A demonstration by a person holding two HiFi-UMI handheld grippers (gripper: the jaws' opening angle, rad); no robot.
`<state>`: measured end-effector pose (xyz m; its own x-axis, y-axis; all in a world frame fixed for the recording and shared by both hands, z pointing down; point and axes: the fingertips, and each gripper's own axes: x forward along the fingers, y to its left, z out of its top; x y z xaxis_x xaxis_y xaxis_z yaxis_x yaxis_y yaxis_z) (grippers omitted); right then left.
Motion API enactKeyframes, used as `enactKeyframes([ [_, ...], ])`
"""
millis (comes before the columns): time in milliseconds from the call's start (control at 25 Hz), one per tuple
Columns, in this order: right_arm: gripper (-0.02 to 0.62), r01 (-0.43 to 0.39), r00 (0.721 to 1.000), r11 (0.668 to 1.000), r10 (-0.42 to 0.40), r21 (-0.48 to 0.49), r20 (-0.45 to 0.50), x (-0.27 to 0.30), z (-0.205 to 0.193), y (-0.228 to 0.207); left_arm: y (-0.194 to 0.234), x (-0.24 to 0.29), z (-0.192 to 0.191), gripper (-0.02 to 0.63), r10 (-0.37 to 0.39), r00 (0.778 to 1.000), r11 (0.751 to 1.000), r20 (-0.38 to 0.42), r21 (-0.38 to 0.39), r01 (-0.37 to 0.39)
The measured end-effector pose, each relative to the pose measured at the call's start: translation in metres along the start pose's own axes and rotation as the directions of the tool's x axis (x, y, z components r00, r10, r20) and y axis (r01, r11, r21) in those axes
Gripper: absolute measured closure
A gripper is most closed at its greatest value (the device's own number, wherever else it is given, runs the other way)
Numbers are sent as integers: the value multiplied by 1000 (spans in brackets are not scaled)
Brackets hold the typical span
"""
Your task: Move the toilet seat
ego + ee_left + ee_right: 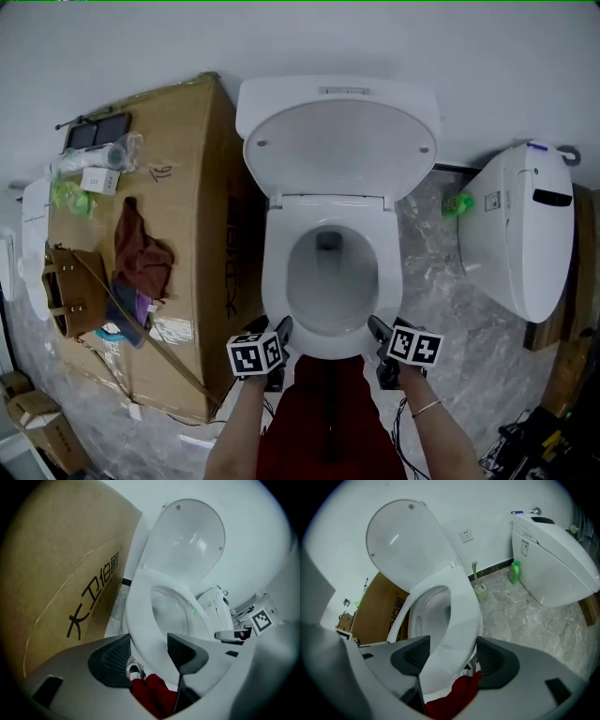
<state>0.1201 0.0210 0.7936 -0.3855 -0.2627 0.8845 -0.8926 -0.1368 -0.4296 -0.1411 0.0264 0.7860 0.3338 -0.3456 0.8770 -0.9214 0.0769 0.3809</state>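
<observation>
The white oval plastic toilet seat is pinched at its front edge by the left gripper and the right gripper, side by side. Beyond both, the white lid is stood upright. A brown cardboard box is seen left of the left gripper.

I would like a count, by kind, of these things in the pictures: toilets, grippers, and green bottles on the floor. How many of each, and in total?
Toilets: 2, the open toilet and the closed toilet
Grippers: 2, left gripper and right gripper, both shut on the toilet seat
Green bottles on the floor: 1, the green bottle
Total: 5
</observation>
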Motion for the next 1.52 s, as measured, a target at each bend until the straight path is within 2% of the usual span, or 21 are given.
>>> enactKeyframes([
  [240, 293, -40, 995, 999, 38, 14, 91, -38, 26, 21, -20, -36, 29, 368, -38, 997, 999, 60, 2, 38],
  [520, 293, -69, 985, 996, 77, -59, 153, -80, 56, 49, -42, -77, 69, 368, -60, 985, 997, 160, -28, 65],
  [760, 293, -110, 973, 994, 112, -20, 203, -103, 82, 64, -55, -96, 97, 368, -80, 978, 995, 194, -50, 91],
  [1000, 293, -163, 963, 986, 154, 21, 223, -120, 109, 77, -66, -115, 122, 368, -91, 968, 987, 233, -108, 118],
  [1240, 291, -193, 955, 979, 173, 61, 239, -132, 131, 86, -74, -150, 143, 368, -60, 948, 998, 314, -6, 65],
  [1360, 288, -203, 952, 976, 177, 82, 249, -137, 144, 92, -72, -169, 152, 374, -20, 913, 1000, 408, 22, 12],
  [1440, 285, -214, 948, 972, 183, 98, 259, -140, 154, 96, -67, -179, 153, 431, 27, 888, 998, 460, 38, -50],
  [1520, 282, -223, 946, 968, 187, 111, 266, -142, 161, 100, -64, -179, 148, 466, 44, 888, 996, 457, 48, -74],
])
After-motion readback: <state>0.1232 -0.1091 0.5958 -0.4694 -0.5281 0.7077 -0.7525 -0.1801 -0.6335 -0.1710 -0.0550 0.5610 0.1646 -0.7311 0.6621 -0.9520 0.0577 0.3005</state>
